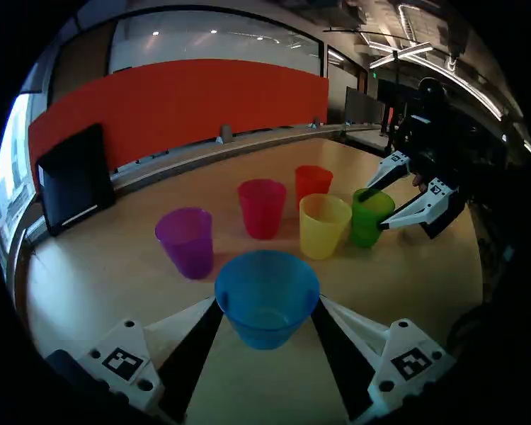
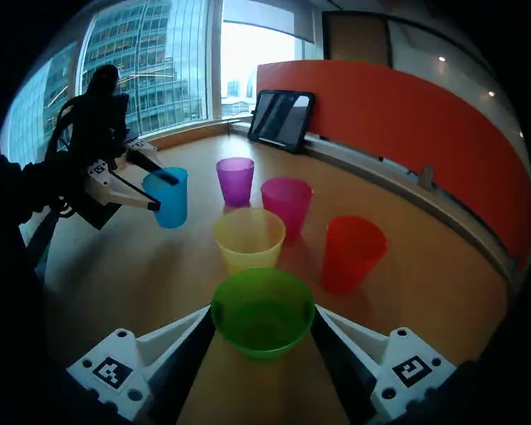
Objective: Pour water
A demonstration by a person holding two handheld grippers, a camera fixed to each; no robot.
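Observation:
My left gripper [image 1: 267, 308] is shut on a blue cup [image 1: 267, 280], held upright just above the wooden table [image 1: 110, 276]. Farther off, my right gripper [image 1: 372, 210] grips a green cup [image 1: 368, 221] beside the yellow cup [image 1: 323, 225]. In the right gripper view the green cup [image 2: 263, 312] sits upright between that gripper's [image 2: 263, 316] fingers. The left gripper [image 2: 165, 194] holds the blue cup [image 2: 169, 198] at the left. Between them stand the yellow [image 2: 250, 239], red [image 2: 352, 252], pink [image 2: 287, 205] and purple [image 2: 235, 180] cups. Whether any cup holds water I cannot tell.
A purple cup [image 1: 186, 241], a pink cup [image 1: 262, 207] and a red cup [image 1: 313, 183] stand in the table's middle. A black tablet [image 1: 74, 180] leans at the far edge under an orange wall panel [image 1: 195, 99]. Windows [image 2: 145, 64] lie behind the left hand.

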